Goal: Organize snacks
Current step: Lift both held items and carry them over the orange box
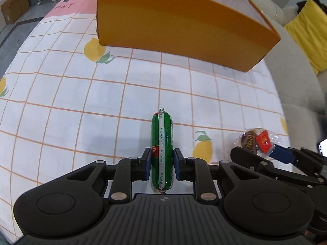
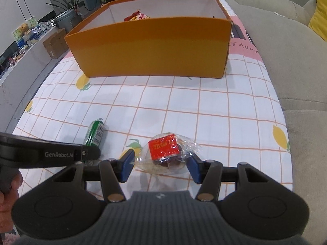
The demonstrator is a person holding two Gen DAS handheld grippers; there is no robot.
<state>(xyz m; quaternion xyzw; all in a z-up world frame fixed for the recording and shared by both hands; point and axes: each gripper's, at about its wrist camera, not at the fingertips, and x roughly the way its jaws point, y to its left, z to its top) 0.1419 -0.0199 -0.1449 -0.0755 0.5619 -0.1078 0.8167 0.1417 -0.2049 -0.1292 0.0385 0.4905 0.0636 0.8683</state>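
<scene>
My left gripper [image 1: 162, 161] is shut on a green sausage stick [image 1: 161, 149], which points forward over the checked tablecloth. My right gripper [image 2: 160, 164] is shut on a clear-wrapped brown pastry with a red label [image 2: 164, 153]; the blue pads press the wrapper from both sides. The same pastry [image 1: 256, 140] and right gripper show at the right edge of the left wrist view. The green sausage [image 2: 95, 132] and the left gripper's black body appear at the left of the right wrist view. Ahead stands an open orange box [image 2: 155, 47], [image 1: 173, 20] with a red snack bag [image 2: 137, 17] inside.
The table carries a white cloth with orange grid lines and lemon prints [image 1: 96, 51]. A beige sofa [image 2: 286, 51] runs along the right side, with a yellow cushion [image 1: 306, 30]. A person's hand [image 2: 8, 192] shows at the lower left of the right wrist view.
</scene>
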